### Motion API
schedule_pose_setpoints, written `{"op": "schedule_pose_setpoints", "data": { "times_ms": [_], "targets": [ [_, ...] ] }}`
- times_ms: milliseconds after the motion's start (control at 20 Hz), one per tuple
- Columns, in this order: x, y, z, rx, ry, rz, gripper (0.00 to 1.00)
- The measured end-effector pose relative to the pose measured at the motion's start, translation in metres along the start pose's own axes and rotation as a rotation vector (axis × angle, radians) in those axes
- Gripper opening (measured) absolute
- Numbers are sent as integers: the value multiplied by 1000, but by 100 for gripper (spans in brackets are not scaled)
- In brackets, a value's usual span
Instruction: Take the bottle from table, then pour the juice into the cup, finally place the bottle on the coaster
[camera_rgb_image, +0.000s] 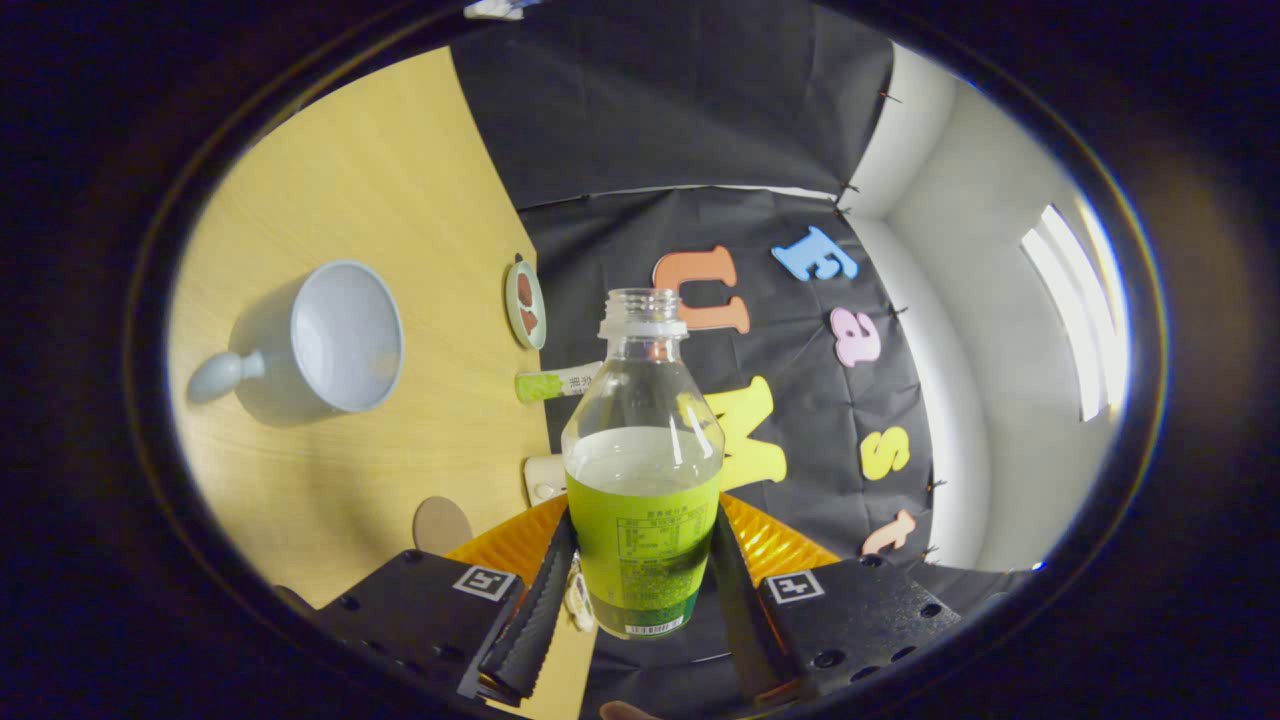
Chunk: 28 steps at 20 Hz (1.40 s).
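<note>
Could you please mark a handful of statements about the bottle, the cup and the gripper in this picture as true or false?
1. The gripper is shut on the bottle, a finger pressing each side of its label. True.
2. The bottle has its cap on. False: its mouth is open, with no cap.
3. The cup holds juice. False: its inside looks bare.
4. The cup rests on the wooden table, apart from the bottle. True.
5. The bottle is full to the neck. False: the liquid reaches only about the shoulder, just above the label.
6. The coaster lies beyond the cup, near the table's edge. True.
</note>
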<state>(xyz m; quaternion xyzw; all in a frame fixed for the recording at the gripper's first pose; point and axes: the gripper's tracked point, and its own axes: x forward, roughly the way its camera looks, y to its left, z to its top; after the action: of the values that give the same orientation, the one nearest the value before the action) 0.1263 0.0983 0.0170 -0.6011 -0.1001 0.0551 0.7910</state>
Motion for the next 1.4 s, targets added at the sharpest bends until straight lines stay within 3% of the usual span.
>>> {"op": "schedule_pose_setpoints", "data": {
  "times_ms": [800, 1100, 1400],
  "targets": [
    [11, -24, -12, 863, 58, 194, 76],
    [45, -16, -17, 1069, 83, 246, 76],
    [72, 15, -36, 1162, 130, 283, 76]
  ]
}}
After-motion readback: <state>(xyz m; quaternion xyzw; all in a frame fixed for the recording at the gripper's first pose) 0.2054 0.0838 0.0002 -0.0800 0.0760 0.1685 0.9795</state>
